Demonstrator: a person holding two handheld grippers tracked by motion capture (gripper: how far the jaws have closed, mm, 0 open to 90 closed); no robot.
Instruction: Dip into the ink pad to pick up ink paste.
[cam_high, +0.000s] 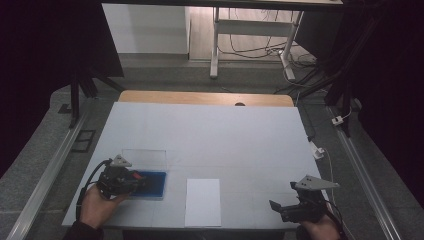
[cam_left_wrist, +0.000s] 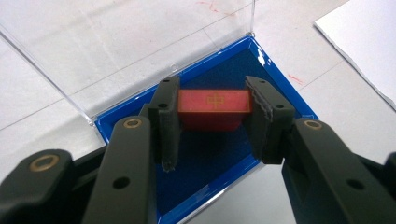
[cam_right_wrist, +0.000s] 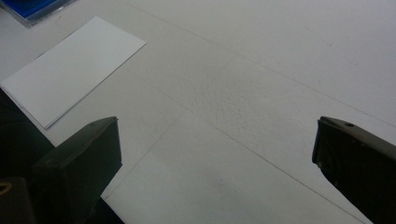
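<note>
A red block (cam_left_wrist: 214, 106), stamped with a small gold mark on its upper face, sat over the dark blue pad of an open blue case (cam_left_wrist: 280, 95). The left tool (cam_left_wrist: 212, 126) was closed on the block, one pad pressed against each short end, so the block lay squarely between the fingertips and above the pad; whether it touched the pad could not be told. The case's clear lid (cam_left_wrist: 116, 42) stood swung back on the far side, with the raised blue rim bounding the block on all sides and bare pad around it. In the high view the case (cam_high: 152, 185) lay near the front left of the white tabletop (cam_high: 210, 135), just left of a white sheet of paper (cam_high: 203, 201). The right tool (cam_right_wrist: 215, 154) was held low over bare tabletop at the front right, jaws wide apart and empty, well apart from the case. The tabletop's middle and far half lay free.
</note>
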